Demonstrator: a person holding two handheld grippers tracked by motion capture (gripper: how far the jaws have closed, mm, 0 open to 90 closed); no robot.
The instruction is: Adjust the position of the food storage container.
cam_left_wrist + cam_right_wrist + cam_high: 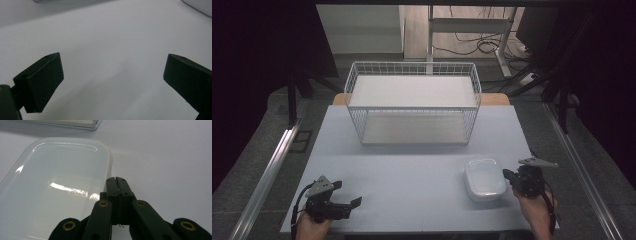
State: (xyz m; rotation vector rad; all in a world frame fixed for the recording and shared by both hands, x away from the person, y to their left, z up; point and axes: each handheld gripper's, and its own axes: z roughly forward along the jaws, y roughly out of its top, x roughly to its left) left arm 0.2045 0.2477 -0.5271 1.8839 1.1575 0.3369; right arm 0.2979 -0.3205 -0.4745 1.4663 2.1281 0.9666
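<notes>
Lidded box lies on the table, near right, before the wire rack. Right gripper is pressed closed, empty, beside its edge; left gripper gapes, well apart. Risk: closed jaws may shove the box, not grasp it.

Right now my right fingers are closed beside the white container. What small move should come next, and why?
Probably open the right gripper first. Its fingers are pressed together with nothing between them, just off the right edge of the white lidded container, so it cannot take that edge as it stands. The left gripper is already open over bare table.
</notes>
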